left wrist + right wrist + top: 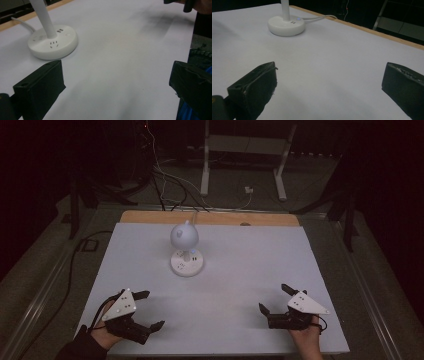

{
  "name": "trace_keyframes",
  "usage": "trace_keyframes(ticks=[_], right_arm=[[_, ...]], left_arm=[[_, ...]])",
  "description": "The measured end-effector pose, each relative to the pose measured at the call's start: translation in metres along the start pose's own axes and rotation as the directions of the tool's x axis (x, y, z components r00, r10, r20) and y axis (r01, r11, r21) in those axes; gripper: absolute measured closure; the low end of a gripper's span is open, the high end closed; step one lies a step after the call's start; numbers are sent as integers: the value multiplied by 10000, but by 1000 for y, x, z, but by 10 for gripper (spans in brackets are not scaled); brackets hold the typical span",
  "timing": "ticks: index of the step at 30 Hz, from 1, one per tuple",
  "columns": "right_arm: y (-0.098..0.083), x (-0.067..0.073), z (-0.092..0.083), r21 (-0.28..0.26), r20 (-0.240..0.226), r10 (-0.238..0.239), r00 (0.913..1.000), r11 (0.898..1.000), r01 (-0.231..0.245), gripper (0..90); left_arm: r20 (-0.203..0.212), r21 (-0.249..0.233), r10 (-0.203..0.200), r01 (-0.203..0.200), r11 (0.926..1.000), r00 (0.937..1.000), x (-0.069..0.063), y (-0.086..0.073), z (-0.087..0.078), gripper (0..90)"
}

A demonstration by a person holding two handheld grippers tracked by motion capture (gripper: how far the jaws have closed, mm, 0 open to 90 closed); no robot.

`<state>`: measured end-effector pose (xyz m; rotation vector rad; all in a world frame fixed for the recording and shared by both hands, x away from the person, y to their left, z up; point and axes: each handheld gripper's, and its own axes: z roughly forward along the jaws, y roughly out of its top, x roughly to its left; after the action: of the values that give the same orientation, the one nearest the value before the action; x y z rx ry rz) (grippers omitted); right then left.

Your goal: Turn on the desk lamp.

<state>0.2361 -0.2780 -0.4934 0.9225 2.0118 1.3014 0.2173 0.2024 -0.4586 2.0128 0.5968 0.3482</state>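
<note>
Our left gripper (141, 310) rests near the front left of the white-covered counter (250, 270), its fingers (40, 90) spread wide and holding nothing. The desk lamp (186, 250) stands toward the back, left of centre, well apart from both grippers. We judge it light but top-heavy: a smooth, hard plastic round base (53, 43) with sockets, a thin stiff stem (46, 21) and a rounded head, likely slippery. The stem low down, or the base rim, looks the safest hold. Our right gripper (276, 300), front right, is likewise spread and empty.

lamp (186, 251) mid-table, open white table (240, 270) around
</note>
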Motion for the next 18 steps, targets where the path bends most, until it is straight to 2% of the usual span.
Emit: trace_keyframes(ticks=[12, 18], right_arm=[[0, -1, -1, -57, -56, 108, 9999, 9999, -108, 0], [0, -1, -1, -56, -61, 110, 9999, 9999, -111, 0]], left_arm=[[-54, 4, 126, -126, 9999, 9999, 4, 32, -3, 3], [-259, -53, 172, -173, 9998, 9995, 4, 46, 0, 3]])
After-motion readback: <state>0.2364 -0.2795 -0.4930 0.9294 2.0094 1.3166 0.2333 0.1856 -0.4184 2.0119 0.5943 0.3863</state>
